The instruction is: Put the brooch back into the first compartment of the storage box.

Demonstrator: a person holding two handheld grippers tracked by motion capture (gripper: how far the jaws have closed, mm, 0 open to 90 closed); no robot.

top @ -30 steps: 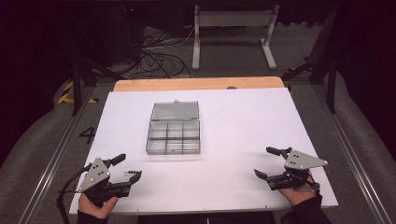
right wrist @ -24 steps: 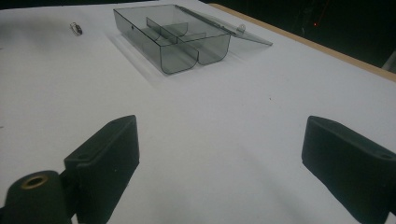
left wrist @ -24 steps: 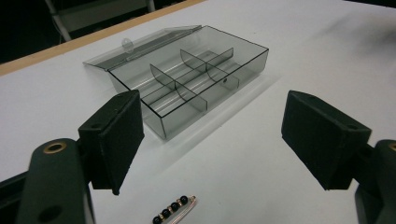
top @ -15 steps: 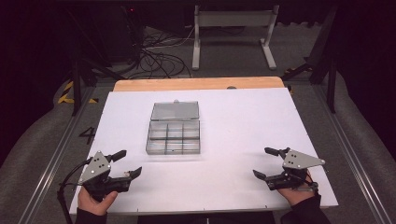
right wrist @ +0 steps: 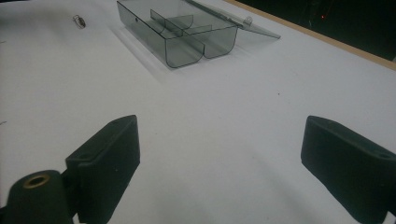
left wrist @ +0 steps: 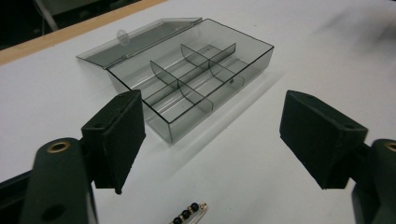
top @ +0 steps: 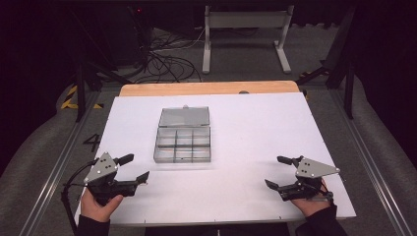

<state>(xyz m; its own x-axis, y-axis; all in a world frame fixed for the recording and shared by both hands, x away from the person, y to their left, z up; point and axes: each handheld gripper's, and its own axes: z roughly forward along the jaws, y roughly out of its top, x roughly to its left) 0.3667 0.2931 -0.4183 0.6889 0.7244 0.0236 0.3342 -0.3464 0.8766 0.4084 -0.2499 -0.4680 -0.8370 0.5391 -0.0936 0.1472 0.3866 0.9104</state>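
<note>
While your jaws stand wide apart and hold nothing, your left gripper (top: 132,170) and right gripper (top: 279,172) hover low at the near corners of the white surface (top: 255,132). Between them, farther off, sits a smoky clear plastic box (top: 183,144), lid laid back, six empty compartments showing.

Your beaded pin (left wrist: 190,214) is cut off by the bottom edge in the left gripper view. In the right gripper view it is too small to make out
</note>
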